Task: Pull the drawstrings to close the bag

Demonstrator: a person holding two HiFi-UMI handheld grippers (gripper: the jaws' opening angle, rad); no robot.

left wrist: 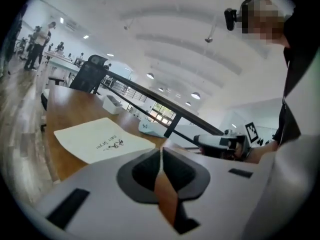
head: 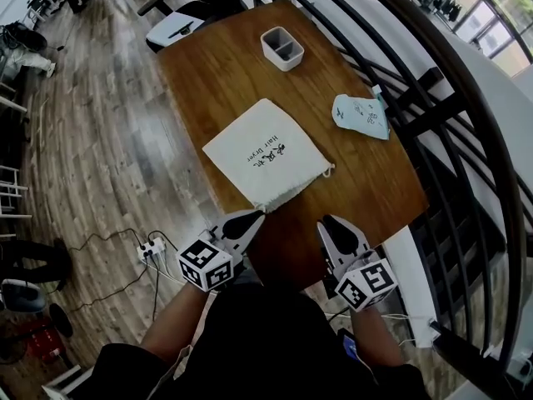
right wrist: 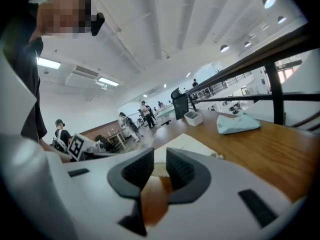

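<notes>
A white drawstring bag [head: 265, 155] with dark print lies flat on the wooden table [head: 216, 73], its gathered mouth toward me and a knotted cord end [head: 329, 171] at its right corner. My left gripper [head: 250, 219] hovers just off the bag's near corner, shut with nothing in it; in the left gripper view [left wrist: 161, 151] the pads meet and the bag [left wrist: 100, 139] lies ahead to the left. My right gripper [head: 331, 223] is at the table's near edge, apart from the bag. Its jaws [right wrist: 160, 161] stand narrowly open and empty, the bag [right wrist: 192, 143] beyond them.
A grey two-compartment box [head: 282, 48] stands at the table's far end. A pale blue pouch [head: 361, 115] lies near the right edge. A black railing [head: 433, 107] runs close along the table's right side. A power strip [head: 150, 248] and cables lie on the floor at left.
</notes>
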